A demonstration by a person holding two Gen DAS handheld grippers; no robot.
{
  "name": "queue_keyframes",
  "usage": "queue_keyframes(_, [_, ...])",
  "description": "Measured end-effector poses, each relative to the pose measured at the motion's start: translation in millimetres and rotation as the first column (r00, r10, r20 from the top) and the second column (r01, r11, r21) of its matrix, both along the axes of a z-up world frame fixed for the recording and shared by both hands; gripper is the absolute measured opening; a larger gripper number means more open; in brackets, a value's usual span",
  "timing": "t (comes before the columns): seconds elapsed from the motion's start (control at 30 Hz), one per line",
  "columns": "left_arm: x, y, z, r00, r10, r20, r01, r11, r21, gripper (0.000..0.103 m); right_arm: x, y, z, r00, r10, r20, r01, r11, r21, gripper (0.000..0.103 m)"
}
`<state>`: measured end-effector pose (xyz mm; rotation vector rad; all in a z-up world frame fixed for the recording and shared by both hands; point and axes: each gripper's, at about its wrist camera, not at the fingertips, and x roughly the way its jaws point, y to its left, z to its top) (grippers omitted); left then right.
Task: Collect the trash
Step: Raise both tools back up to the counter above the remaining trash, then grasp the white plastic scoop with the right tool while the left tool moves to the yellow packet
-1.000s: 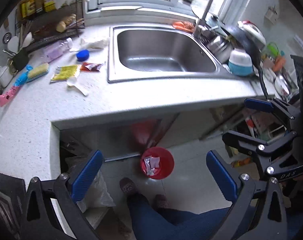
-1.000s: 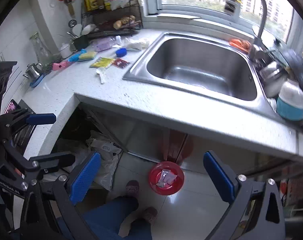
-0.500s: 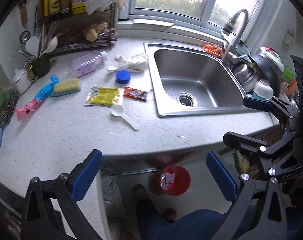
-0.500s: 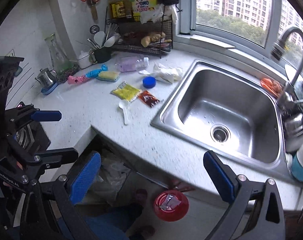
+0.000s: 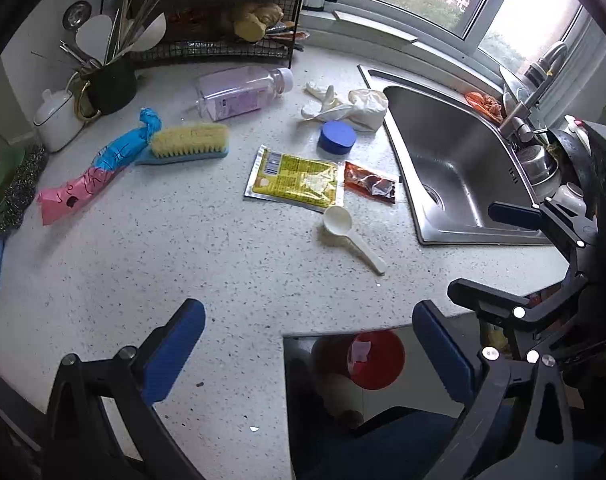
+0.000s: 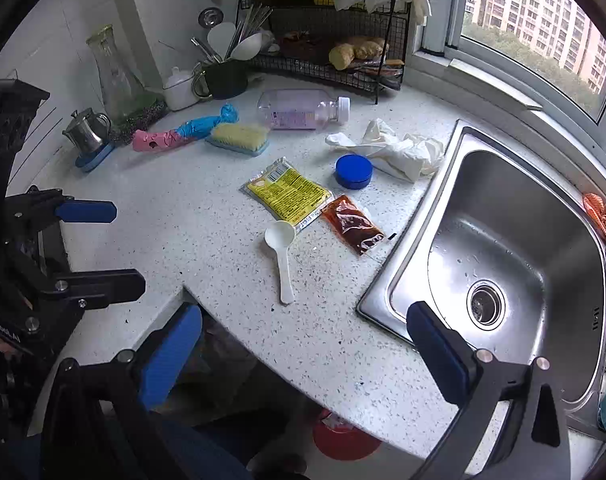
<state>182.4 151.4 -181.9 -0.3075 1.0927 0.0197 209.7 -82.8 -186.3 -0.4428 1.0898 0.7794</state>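
Litter lies on the speckled counter: a yellow sachet (image 5: 297,178) (image 6: 285,191), a red sauce packet (image 5: 370,183) (image 6: 351,223), a white plastic spoon (image 5: 351,236) (image 6: 281,254), a blue cap (image 5: 337,137) (image 6: 354,171), a crumpled white glove (image 5: 349,106) (image 6: 395,148), an empty clear bottle (image 5: 243,90) (image 6: 301,114) and a pink-blue wrapper (image 5: 99,170) (image 6: 183,134). A red bin (image 5: 377,360) (image 6: 343,438) with a wrapper inside stands on the floor below. My left gripper (image 5: 309,350) and right gripper (image 6: 303,354) hover open and empty at the counter's near edge.
A steel sink (image 5: 459,168) (image 6: 499,248) sits to the right. A scrub brush (image 5: 187,142) (image 6: 239,138), a wire rack (image 6: 331,52), a utensil cup (image 5: 111,80), a glass carafe (image 6: 115,76) and a small steel teapot (image 6: 87,130) line the back. A person's legs (image 5: 383,448) stand below.
Both grippers have risen from facing the floor bin to looking down over the counter. The litter now fills both views, and the bin has dropped to the bottom edge.
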Motion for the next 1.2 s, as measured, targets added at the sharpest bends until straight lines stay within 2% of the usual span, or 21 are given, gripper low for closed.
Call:
queue_keyframes(0.4, [23,31,-48,0.995,-0.041,-0.094,0.042,0.999,0.006,0.103,24,36,-44,0.997,0.038,-0.069,-0.041,0.998,-0.043,0.102])
queue_keyframes(0.57, [27,42,-55,0.994,-0.030,-0.107,0.030,1.000,0.006,0.103,32,57,-65,0.992,0.079,-0.097,-0.086,0.994,-0.069,0.086])
queue_keyframes(0.73, [29,54,-57,0.994,-0.004,-0.108,0.004,1.000,0.001,0.103,35,68,-74,0.990,0.114,-0.088,-0.122,0.988,-0.094,0.052])
queue_keyframes(0.87, [32,56,-59,0.993,-0.007,-0.114,0.008,1.000,0.008,0.103,36,69,-75,0.990,0.125,-0.060,-0.130,0.986,-0.103,0.039])
queue_keyframes(0.93, [33,58,-59,0.994,-0.005,-0.112,0.006,1.000,0.006,0.103,36,72,-76,0.990,0.132,-0.057,-0.138,0.985,-0.105,0.027])
queue_keyframes(1.2, [37,50,-58,0.994,-0.039,-0.101,0.041,0.999,0.014,0.103,34,75,-78,0.988,0.139,-0.067,-0.145,0.985,-0.098,0.026])
